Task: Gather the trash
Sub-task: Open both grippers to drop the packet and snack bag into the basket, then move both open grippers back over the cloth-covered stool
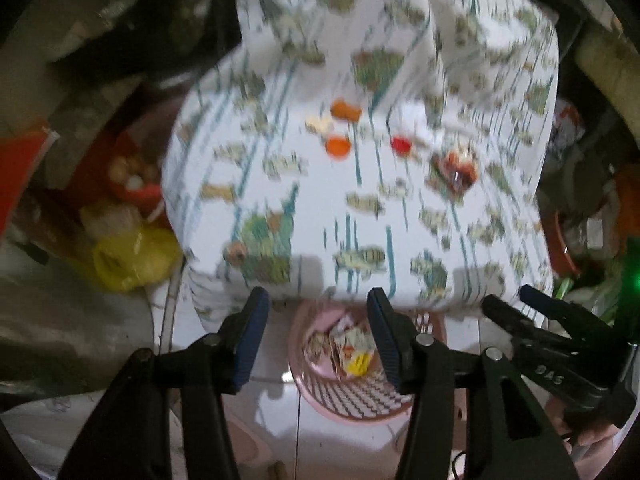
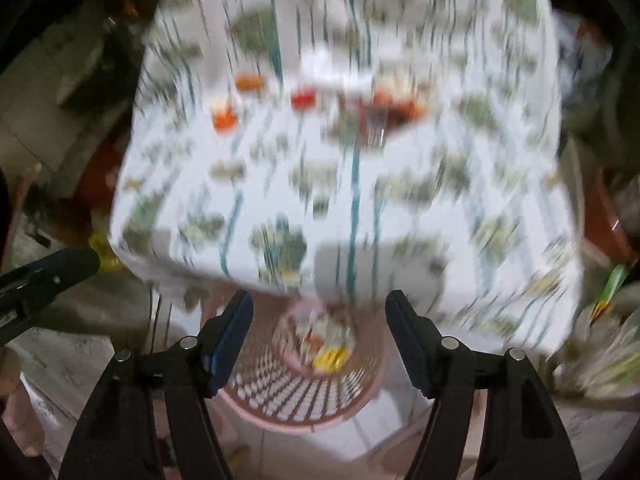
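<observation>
Left tool (image 1: 318, 334) hangs released with nothing between its jaws, over the pink basket (image 1: 352, 406) of wrappers (blurred) on the floor. Right tool (image 2: 320, 334) likewise gapes unladen above it. Bottle caps (image 1: 338, 146) and a wrapper (image 1: 458, 168) lie on the tabletop (image 1: 320, 208) beyond.

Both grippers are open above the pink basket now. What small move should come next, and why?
Probably move the right gripper forward to the red cap on the patterned tablecloth. Both it and the left gripper look empty, the pink basket already holds wrappers, and small litter remains on the table.
</observation>
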### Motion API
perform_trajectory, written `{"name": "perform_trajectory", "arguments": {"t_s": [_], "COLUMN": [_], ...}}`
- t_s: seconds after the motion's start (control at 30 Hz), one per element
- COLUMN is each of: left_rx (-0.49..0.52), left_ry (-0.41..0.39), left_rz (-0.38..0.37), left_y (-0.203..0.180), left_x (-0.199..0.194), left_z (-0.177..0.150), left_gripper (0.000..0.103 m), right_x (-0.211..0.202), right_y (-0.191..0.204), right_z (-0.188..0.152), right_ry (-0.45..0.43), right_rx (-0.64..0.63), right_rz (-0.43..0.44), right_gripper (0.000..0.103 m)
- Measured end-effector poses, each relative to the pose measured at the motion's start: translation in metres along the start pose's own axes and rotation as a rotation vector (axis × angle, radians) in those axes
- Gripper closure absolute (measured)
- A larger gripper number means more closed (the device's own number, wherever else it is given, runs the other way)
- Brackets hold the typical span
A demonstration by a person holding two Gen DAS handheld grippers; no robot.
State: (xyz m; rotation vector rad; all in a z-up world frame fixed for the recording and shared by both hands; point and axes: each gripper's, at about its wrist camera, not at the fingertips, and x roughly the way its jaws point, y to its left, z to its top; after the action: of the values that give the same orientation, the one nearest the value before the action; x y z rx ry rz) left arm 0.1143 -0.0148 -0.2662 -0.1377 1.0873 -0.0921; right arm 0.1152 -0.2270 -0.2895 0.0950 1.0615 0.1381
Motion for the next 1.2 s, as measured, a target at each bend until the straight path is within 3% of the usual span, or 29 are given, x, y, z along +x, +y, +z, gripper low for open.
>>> {"name": "perform_trajectory", "arguments": {"t_s": [0.23, 0.3, 0.47, 0.57, 0.73, 0.93, 1.13, 1.2], "left_rx": [0.011, -0.002, -0.004, -0.014, -0.010, 0.063, 0.065, 0.107], "left_ry": [-0.114, -0.130, -0.205, -0.242, -0.333, -0.404, -0.451, -0.474], "left_rz": [0.039, 0.037, 0.067, 0.028, -0.011, 0.063, 0.041, 0.090], "left_y": [0.007, 0.009, 0.010, 0.011, 0.006, -0.008, -0.004, -0.009], "left_x": [-0.030, -0.037, -0.063, -0.085, -0.124, -0.135, -0.125, -0.120], "left_z": [0.007, 0.009, 0.016, 0.026, 0.053, 0.095, 0.124, 0.131], "left_gripper": [0.037, 0.025, 0.011, 0.001, 0.000, 0.000, 0.000, 0.000], "right_x": [-0.024, -0.029, -0.052, -0.075, -0.117, -0.144, -0.132, -0.122], "right_y": [0.008, 0.009, 0.008, 0.007, 0.001, -0.014, -0.023, -0.027], "right_z": [0.007, 0.007, 0.018, 0.032, 0.068, 0.108, 0.130, 0.133], "right_ry": [-0.101, -0.119, -0.194, -0.268, -0.401, -0.493, -0.511, -0.497], "right_rx": [-0.057, -0.062, -0.076, -0.103, -0.140, -0.092, -0.069, -0.067], "right_rz": [-0.034, -0.039, -0.063, -0.091, -0.147, -0.123, -0.147, -0.158], "right_gripper": [0.029, 0.029, 0.028, 0.020, 0.015, 0.013, 0.013, 0.013]}}
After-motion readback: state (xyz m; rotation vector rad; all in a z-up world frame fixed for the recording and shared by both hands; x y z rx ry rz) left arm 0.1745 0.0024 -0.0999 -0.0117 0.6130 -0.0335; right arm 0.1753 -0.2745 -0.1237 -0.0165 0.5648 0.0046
